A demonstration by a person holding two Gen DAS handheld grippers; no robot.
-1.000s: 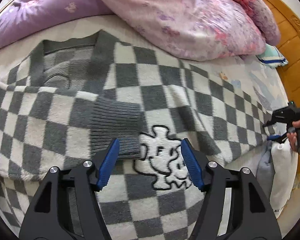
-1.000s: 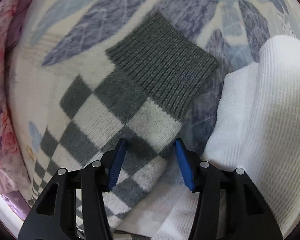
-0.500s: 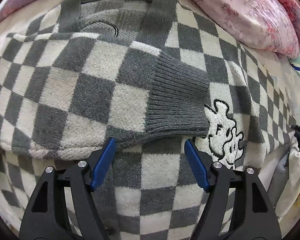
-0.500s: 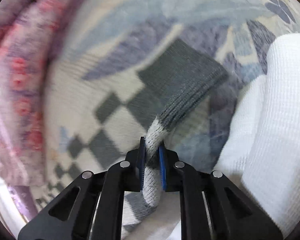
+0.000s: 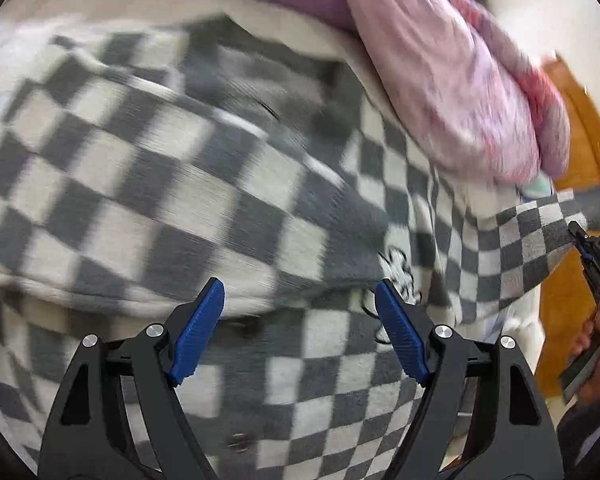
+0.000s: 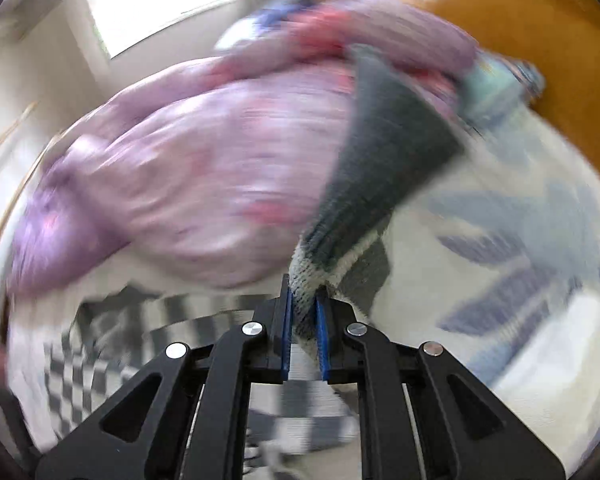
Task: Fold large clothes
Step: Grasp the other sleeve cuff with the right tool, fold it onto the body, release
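Note:
A grey-and-white checkered cardigan (image 5: 188, 184) lies spread over the bed, with one sleeve folded across its front. My left gripper (image 5: 300, 312) hovers above the cardigan's lower front, its jaws opening and nothing between them. At the right edge of the left wrist view, my right gripper (image 5: 580, 240) lifts the other sleeve (image 5: 520, 248) off the bed. In the right wrist view my right gripper (image 6: 303, 316) is shut on that sleeve (image 6: 312, 280), whose dark ribbed cuff (image 6: 392, 148) sticks up beyond the pads. Both views are blurred.
A pink-and-purple quilt (image 5: 452, 80) is heaped along the far side of the bed. Orange wooden furniture (image 5: 580, 128) stands at the right. The blue-patterned bedsheet (image 6: 500, 240) shows under the lifted sleeve. A hand (image 5: 596, 356) grips the right tool's handle.
My right gripper closed on the sleeve near its cuff and swung it up off the sheet toward the quilt. My left gripper slid sideways over the cardigan with its jaws spreading wider.

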